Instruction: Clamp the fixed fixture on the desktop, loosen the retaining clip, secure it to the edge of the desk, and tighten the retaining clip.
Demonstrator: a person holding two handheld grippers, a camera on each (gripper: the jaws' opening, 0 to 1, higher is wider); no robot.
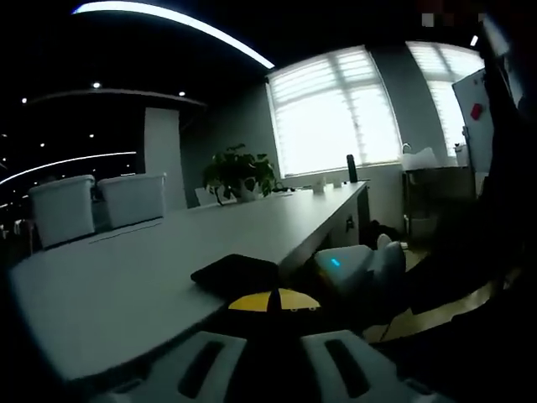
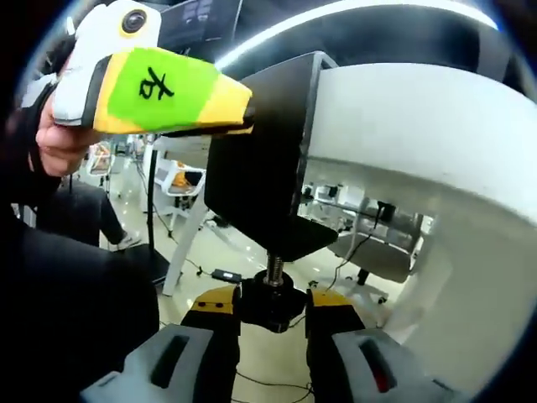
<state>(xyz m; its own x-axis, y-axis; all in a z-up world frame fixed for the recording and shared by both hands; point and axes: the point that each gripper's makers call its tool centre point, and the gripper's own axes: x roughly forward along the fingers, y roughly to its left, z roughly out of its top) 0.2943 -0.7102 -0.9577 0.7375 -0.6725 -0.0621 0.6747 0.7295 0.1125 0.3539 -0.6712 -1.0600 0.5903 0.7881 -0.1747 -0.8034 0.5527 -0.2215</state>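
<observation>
Clamp point(image 2: 264, 180) is hooked over the worktop point(image 2: 419, 143) edge: black C-body, top arm on the surface, lower arm under the slab.

Right gripper view, from below: the right gripper point(image 2: 273, 323) has its jaws closed on the knob point(image 2: 270, 304) at the bottom of the screw point(image 2: 274, 267). The screw runs up into the clamp's lower arm. Whether the pad has reached the underside of the slab, I can't tell; that spot is hidden behind the body.

The left gripper point(image 2: 180, 96) comes in from the upper left with a green and yellow tip, held by a hand point(image 2: 59, 138). Its jaws are pinched on the clamp's top arm, holding it against the edge.

Left gripper view: looks along the worktop point(image 1: 126, 277) toward a plant point(image 1: 239, 172), two chairs point(image 1: 96, 201) and the windows point(image 1: 336, 109). The clamp's top arm point(image 1: 237, 273) sits dark on the near edge, just ahead of the left gripper point(image 1: 268, 336). It's dim there, so the grip reads better from the other view.

Step, as I read it: fixture placed on the edge, tightening in hand or about to start.

Next move calls for:
- right turns the knob to drive the screw up until it bites
- left keeps the body square and pushed fully onto the edge
- re-grip the knob between turns, without dragging the clamp off
</observation>
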